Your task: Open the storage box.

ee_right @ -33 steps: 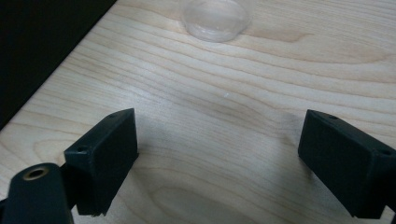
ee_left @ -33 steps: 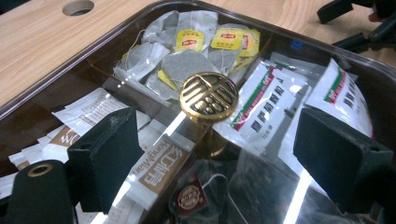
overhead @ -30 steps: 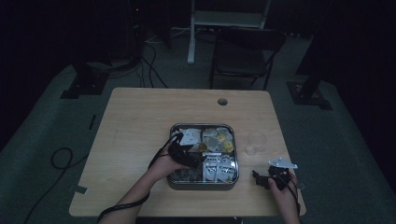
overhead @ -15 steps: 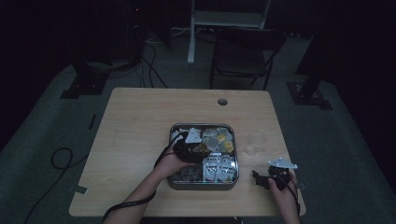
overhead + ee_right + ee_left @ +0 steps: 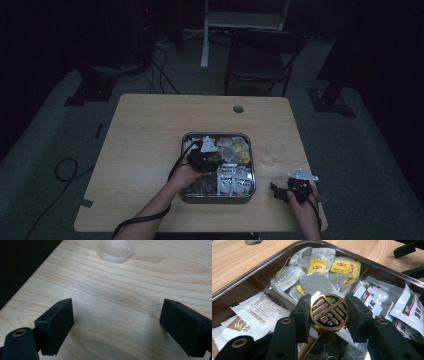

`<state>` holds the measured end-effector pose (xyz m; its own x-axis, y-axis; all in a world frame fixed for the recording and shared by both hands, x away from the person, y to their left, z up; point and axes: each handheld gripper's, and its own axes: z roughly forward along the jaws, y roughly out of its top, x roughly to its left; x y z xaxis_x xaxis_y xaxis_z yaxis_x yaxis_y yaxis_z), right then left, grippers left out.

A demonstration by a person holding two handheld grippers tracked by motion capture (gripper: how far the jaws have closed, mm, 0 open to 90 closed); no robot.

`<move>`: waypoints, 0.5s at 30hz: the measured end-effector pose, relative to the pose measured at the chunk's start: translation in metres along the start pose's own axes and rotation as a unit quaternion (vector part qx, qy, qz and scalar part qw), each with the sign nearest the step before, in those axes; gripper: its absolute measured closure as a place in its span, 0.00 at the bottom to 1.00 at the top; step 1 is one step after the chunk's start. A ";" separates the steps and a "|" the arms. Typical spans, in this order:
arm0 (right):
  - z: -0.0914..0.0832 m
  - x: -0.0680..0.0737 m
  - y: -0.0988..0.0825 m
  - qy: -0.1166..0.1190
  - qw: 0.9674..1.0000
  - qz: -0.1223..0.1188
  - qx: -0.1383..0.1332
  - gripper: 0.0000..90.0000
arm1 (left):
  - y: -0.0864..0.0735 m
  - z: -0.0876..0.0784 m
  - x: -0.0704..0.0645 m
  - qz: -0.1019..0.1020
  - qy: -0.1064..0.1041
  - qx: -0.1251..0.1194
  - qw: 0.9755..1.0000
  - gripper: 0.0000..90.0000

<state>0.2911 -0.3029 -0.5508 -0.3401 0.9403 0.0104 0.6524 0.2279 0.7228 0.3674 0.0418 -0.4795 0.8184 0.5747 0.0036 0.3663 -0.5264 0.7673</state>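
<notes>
Left tool clamped on gold round knob, over tea-bag tray mid-counter. Right tool wide, empty, idle above bare counter near clear cup. Goal unstated; knob lifted, nothing placed yet

1. The left gripper sits at the end of the person's left forearm, which comes in from the bottom edge of the high view and angles up and to the right.
2. In the left gripper view, its two black jaws are closed from both sides on a round gold knob, pads touching its rim.
3. The left hand wraps the gripper body, with a cable trailing back along the forearm.
4. The right gripper is held low by the right hand, well apart from the left.
5. In the right gripper view, its jaws stand wide apart with nothing between them.
</notes>
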 end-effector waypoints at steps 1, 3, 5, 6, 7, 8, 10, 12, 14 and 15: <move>0.000 0.000 0.000 0.000 1.000 0.000 0.000 0.13 | 0.000 0.000 -0.001 0.004 0.003 -0.001 1.000 0.66; 0.000 0.000 0.000 0.000 1.000 0.000 0.000 0.13 | 0.000 0.000 -0.002 0.011 0.008 -0.003 1.000 0.66; 0.000 0.000 0.000 0.000 1.000 0.000 0.000 0.13 | -0.001 -0.001 -0.002 0.011 0.010 -0.004 1.000 0.66; 0.000 0.000 0.000 0.000 1.000 0.000 0.000 0.13 | 0.000 -0.001 -0.003 0.013 0.011 -0.005 1.000 0.66; 0.000 0.000 0.000 0.000 1.000 0.000 0.000 0.13 | -0.001 -0.001 -0.003 0.011 0.010 -0.007 1.000 0.66; 0.000 0.000 0.000 0.000 1.000 0.001 0.000 0.13 | -0.001 -0.001 -0.002 0.010 0.009 -0.007 1.000 0.66; 0.000 0.000 0.000 0.000 1.000 0.001 0.000 0.13 | -0.001 -0.002 -0.002 0.010 0.008 -0.009 1.000 0.66; 0.000 0.000 0.000 0.000 1.000 0.001 0.000 0.13 | -0.001 -0.002 -0.002 0.010 0.008 -0.010 1.000 0.66; 0.000 0.000 0.000 0.000 1.000 0.000 0.000 0.13 | 0.000 -0.003 -0.002 0.009 0.007 -0.010 1.000 0.66; 0.000 0.000 0.000 0.000 1.000 0.000 0.000 0.13 | 0.001 -0.004 -0.002 0.011 0.007 -0.007 1.000 0.66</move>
<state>0.2911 -0.3029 -0.5508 -0.3400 0.9404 0.0106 0.6523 0.2277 0.7229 0.3639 0.0425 -0.4762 0.8201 0.5715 0.0290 0.3416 -0.5296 0.7765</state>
